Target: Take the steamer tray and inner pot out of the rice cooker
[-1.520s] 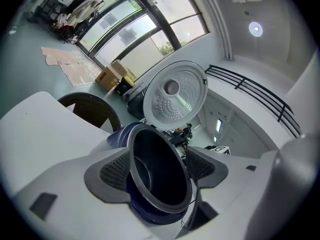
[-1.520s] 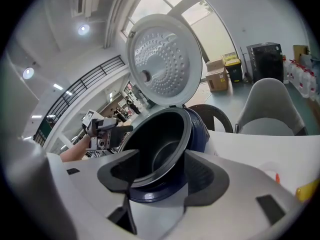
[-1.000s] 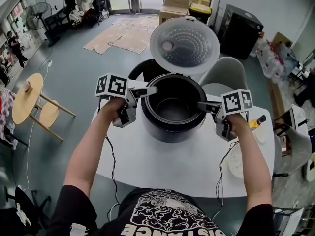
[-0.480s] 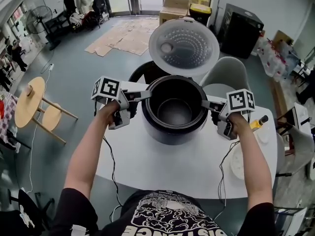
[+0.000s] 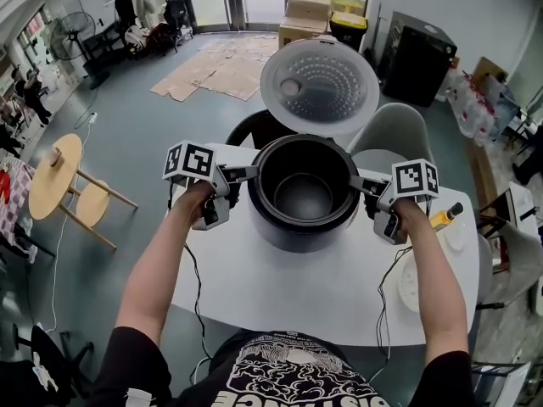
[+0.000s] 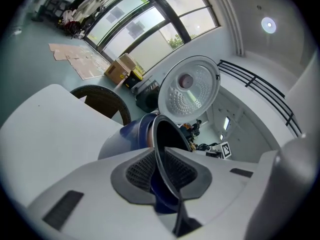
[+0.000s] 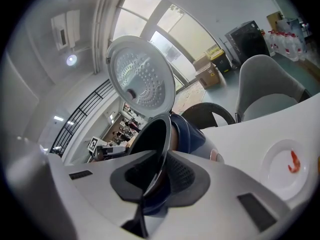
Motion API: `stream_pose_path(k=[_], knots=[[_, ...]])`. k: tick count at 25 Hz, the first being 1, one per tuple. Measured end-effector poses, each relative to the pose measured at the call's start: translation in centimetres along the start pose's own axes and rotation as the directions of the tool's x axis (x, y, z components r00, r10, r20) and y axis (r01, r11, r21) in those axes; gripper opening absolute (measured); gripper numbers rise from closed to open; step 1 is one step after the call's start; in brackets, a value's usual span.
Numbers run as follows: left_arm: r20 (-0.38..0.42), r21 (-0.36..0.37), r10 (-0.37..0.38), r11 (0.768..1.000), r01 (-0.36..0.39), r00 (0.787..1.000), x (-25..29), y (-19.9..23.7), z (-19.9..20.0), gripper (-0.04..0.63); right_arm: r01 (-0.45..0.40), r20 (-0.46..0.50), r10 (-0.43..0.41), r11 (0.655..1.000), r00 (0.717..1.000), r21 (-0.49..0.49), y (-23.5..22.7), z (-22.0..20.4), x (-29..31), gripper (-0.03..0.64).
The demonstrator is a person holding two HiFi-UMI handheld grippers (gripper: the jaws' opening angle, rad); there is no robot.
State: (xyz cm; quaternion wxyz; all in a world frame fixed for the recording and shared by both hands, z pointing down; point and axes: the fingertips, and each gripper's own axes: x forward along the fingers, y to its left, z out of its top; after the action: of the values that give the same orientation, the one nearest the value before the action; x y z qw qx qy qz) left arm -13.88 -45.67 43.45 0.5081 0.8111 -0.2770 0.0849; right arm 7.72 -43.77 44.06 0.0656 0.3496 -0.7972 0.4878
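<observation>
Head view: inner pot sits in rice cooker on table, lid raised; left gripper at pot's left rim, right gripper at right rim.
Left gripper view: jaws closing, pads pinching pot rim.
Right gripper view: jaws closing, rim clamped between.

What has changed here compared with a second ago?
The left claw and right claw, wider a second ago, are closing on opposite sides of the pot, with its rim pinched between their pads. Otherwise neither claw has travelled much. The pot stays seated in the cooker, the lid stays up, and nothing is lifted yet.
</observation>
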Motion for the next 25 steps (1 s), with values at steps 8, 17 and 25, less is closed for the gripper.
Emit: stream_pose_path(k=[8, 17, 25], knots=[[0.077, -0.038, -0.008, 0.999, 0.011, 0.997, -0.6, -0.2, 0.0, 0.033, -0.018, 0.027, 0.016, 0.998, 0.999, 0.055, 0.3, 0.2, -0.4, 0.057], [0.145, -0.094, -0.07, 0.992, 0.084, 0.987, -1.0, -0.3, -0.1, 0.034, -0.028, 0.04, 0.025, 0.997, 0.999, 0.076, 0.1, 0.3, -0.4, 0.051], [0.141, -0.063, -0.05, 0.996, 0.059, 0.989, -1.0, -0.3, -0.1, 0.036, -0.041, 0.03, 0.039, 0.997, 0.999, 0.072, 0.1, 0.3, -0.3, 0.052]])
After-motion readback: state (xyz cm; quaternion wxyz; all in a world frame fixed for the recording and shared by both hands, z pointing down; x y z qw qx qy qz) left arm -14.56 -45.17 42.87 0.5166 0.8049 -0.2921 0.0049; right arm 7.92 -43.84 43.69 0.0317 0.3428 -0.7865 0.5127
